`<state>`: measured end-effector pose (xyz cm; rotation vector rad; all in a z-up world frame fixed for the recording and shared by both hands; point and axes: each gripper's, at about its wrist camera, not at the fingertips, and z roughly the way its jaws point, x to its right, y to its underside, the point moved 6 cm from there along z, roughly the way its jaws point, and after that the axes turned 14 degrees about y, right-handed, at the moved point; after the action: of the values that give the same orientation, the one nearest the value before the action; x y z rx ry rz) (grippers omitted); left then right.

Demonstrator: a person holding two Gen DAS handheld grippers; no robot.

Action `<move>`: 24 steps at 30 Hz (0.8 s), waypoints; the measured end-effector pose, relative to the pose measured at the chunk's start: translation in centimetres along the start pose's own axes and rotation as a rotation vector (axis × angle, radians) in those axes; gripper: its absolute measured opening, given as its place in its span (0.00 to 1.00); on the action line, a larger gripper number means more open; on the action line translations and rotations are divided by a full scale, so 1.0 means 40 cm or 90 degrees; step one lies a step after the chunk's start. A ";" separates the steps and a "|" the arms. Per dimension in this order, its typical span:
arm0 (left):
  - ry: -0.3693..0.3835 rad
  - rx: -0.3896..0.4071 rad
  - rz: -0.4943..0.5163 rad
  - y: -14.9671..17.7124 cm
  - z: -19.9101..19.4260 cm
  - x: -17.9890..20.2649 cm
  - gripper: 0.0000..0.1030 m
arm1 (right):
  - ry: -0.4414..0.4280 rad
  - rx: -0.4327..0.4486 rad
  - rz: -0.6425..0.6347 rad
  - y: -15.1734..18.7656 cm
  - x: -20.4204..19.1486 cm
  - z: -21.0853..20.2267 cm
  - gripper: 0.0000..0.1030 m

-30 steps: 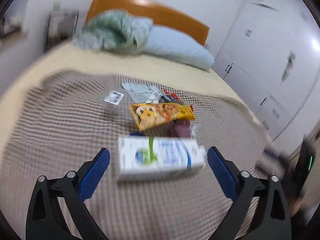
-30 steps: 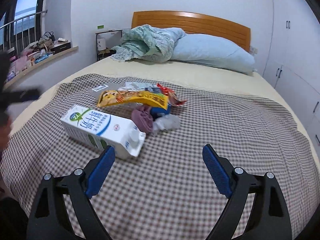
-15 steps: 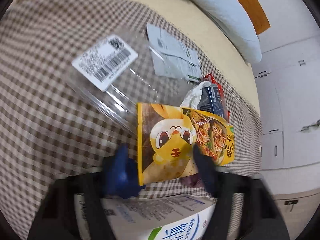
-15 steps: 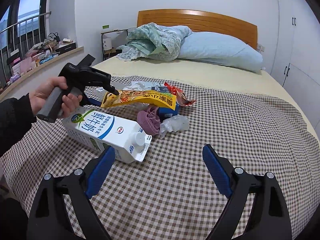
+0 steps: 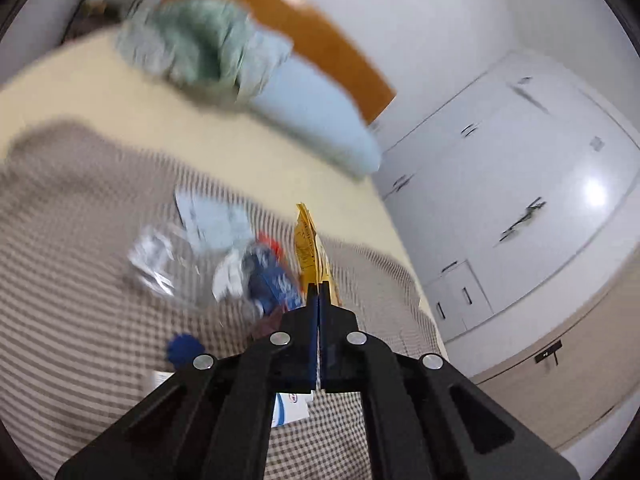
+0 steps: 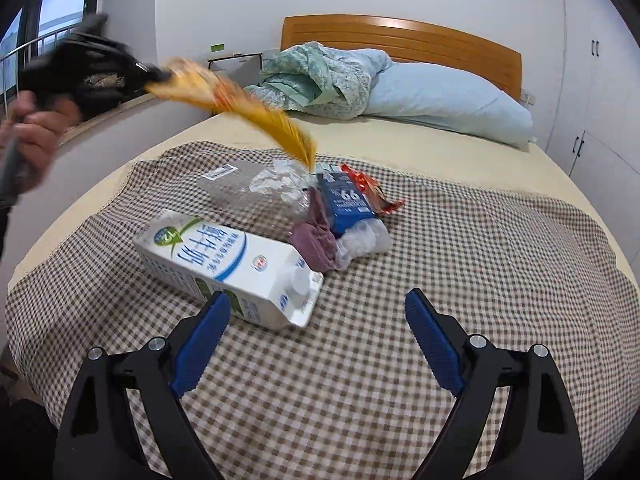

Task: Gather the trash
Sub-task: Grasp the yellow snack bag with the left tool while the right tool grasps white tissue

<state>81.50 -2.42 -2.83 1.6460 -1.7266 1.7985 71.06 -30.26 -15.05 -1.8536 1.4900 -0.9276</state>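
My left gripper is shut on the yellow snack bag, which sticks up edge-on from its pads. The right wrist view shows that left gripper lifted at the upper left, the yellow snack bag trailing from it above the bed. Still on the checked blanket lie a white milk carton, a clear plastic tray, a blue packet, a red wrapper, a purple cloth and a crumpled clear bag. My right gripper hovers open just before the carton's cap end.
The checked blanket covers the near half of a bed with a wooden headboard, a blue pillow and a bunched green quilt. White wardrobes stand along the right. A window ledge runs along the left wall.
My left gripper closed on the yellow snack bag and lifted it up and left off the pile, uncovering the blue packet and tray. The right gripper stayed open and barely moved.
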 end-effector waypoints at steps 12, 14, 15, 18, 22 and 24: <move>-0.116 0.047 0.070 -0.062 -0.248 -0.083 0.00 | -0.148 -0.153 0.046 -0.205 -0.169 0.341 0.31; -0.120 0.039 0.067 -0.053 -0.253 -0.108 0.00 | -0.129 -0.189 -0.002 -0.218 -0.216 0.409 0.29; -0.119 0.035 0.065 -0.050 -0.250 -0.117 0.00 | -0.103 -0.200 -0.025 -0.221 -0.227 0.438 0.29; -0.126 0.028 0.073 -0.046 -0.254 -0.134 0.00 | -0.037 -0.185 -0.039 -0.250 -0.208 0.466 0.30; -0.120 0.023 0.075 -0.042 -0.251 -0.148 0.00 | 0.023 -0.170 -0.054 -0.259 -0.148 0.463 0.56; -0.113 0.021 0.069 -0.038 -0.248 -0.154 0.00 | 0.030 -0.204 -0.067 -0.238 -0.124 0.481 0.61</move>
<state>79.31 9.09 -3.85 1.8086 -1.9034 1.7840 91.41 -23.14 -19.63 -2.1685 1.6616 -0.8224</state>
